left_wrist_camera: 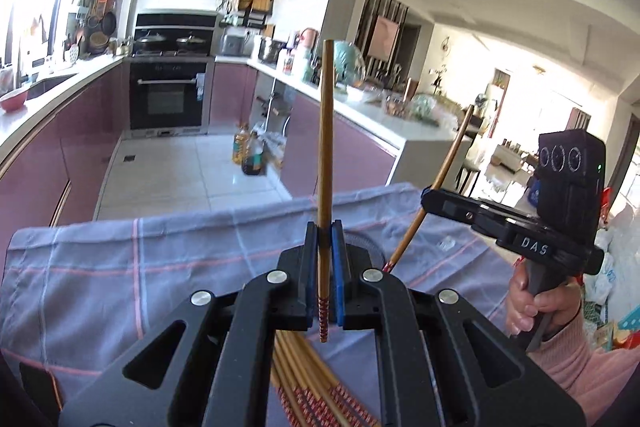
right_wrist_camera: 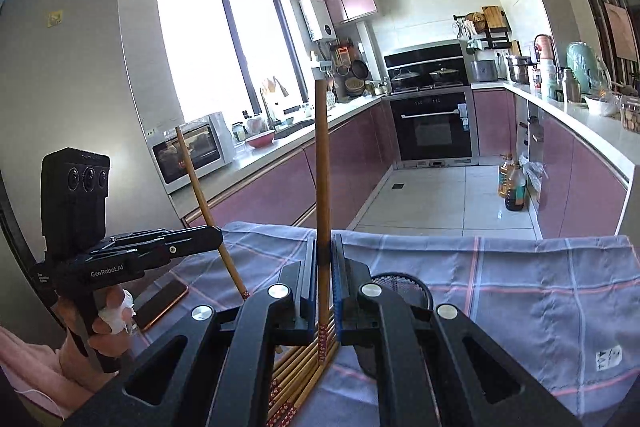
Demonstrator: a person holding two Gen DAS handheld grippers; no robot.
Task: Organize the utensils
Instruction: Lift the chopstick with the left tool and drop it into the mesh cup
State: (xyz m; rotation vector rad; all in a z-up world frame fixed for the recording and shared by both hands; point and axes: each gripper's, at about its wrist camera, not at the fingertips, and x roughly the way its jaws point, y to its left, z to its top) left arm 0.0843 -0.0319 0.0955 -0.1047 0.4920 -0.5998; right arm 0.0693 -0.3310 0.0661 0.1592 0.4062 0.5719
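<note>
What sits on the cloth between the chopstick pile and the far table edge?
A dark round mesh holder on the grey checked cloth, beyond the wooden chopstick pile; right wrist view.

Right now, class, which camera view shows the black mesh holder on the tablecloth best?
The right wrist view: the black mesh holder shows much of its round rim. The left wrist view shows only a sliver behind the hand-held gripper.

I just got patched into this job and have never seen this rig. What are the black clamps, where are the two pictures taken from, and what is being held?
No robot arm here: a person holds two hand-held clamps, each with a camera looking along its fingers. In the left view, the left gripper is shut on one chopstick; the right gripper, in its own view, is shut on another chopstick. Each view also shows the other clamp. Below, more chopsticks lie on a checked cloth beside a phone.
</note>
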